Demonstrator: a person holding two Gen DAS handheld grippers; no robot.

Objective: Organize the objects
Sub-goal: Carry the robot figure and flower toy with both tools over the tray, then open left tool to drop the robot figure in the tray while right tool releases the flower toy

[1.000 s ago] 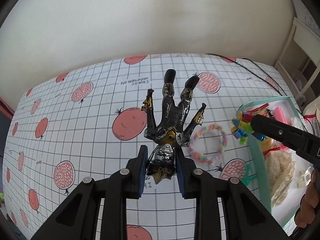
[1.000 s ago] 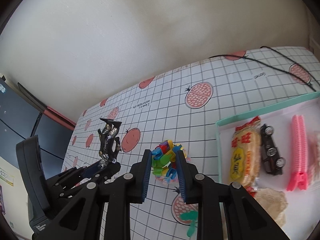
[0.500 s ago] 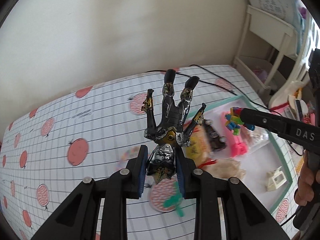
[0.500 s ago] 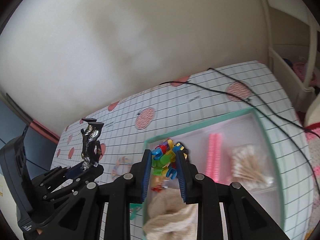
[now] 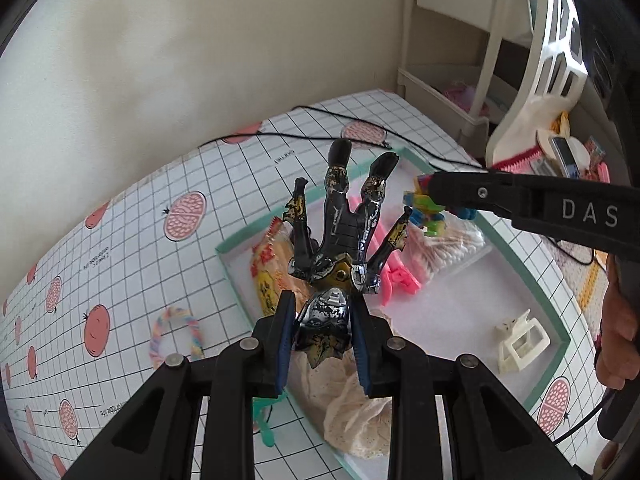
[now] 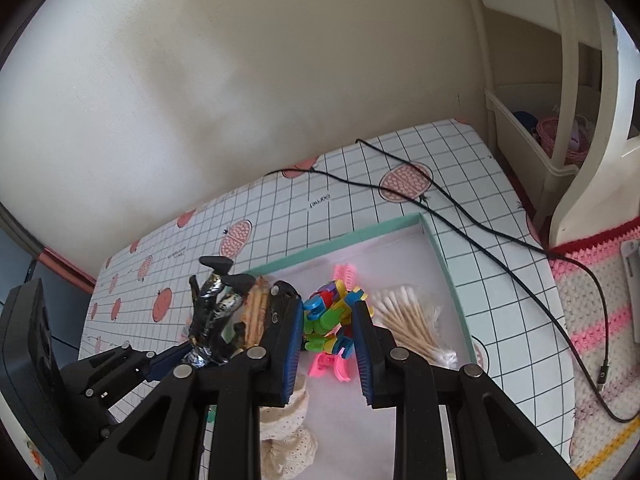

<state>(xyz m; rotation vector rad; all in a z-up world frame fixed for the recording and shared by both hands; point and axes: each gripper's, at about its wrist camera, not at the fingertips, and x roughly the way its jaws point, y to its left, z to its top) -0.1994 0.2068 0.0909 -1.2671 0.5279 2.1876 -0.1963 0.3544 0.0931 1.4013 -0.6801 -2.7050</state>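
Two toys are carried above the teal-rimmed tray (image 5: pixel 520 258), evidently for dropping in. The action figure (image 5: pixel 344 240), legs toward 12 o'clock, is clamped head-first by the left gripper (image 5: pixel 323 338); the block toy (image 6: pixel 330 316) is pinched by the right gripper (image 6: pixel 329 334).

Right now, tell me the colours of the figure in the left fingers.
Black with silver and gold patches on the action figure; clearest in the left wrist view.

A plain cream wall (image 6: pixel 248 92) is filling the upper left of my right wrist view, soft daylight washing across it. A cream shelf unit (image 6: pixel 532 140) is standing at the right edge, and a pink-and-cream crocheted rug (image 6: pixel 592 320) is lying at lower right.
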